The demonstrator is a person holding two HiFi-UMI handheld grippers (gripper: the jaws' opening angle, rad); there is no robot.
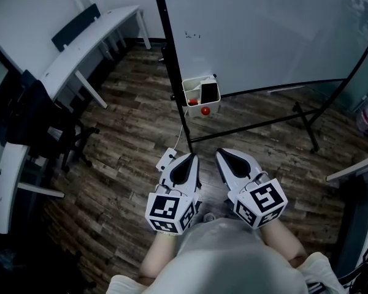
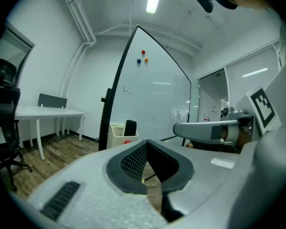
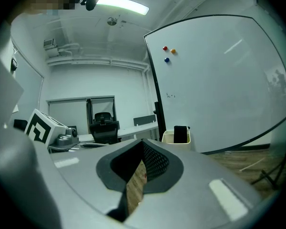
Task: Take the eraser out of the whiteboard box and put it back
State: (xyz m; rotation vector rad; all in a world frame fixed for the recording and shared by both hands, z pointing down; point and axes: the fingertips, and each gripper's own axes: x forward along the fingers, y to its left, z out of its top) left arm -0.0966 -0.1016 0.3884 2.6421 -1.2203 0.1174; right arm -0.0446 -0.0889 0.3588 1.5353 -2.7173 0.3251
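A white whiteboard box [image 1: 193, 91] hangs at the lower left corner of the whiteboard [image 1: 264, 29]. A black eraser [image 1: 210, 92] stands upright in it, and a red ball [image 1: 205, 110] shows at the box's front. Both grippers sit side by side well short of the box, above the wooden floor. My left gripper [image 1: 185, 164] is shut with nothing in it, and my right gripper [image 1: 232, 163] is also shut and holds nothing. Past my left gripper [image 2: 147, 149] the box [image 2: 117, 130] and eraser [image 2: 130, 128] lie ahead. Beyond my right gripper [image 3: 142, 144] stands the eraser [image 3: 180, 134].
The whiteboard stand's black legs [image 1: 306, 124] stretch across the floor to the right. A white power strip [image 1: 166, 160] with a cable lies by the left gripper. White desks [image 1: 89, 45] and a black office chair [image 1: 46, 133] stand at the left. Magnets [image 2: 143, 56] stick high on the board.
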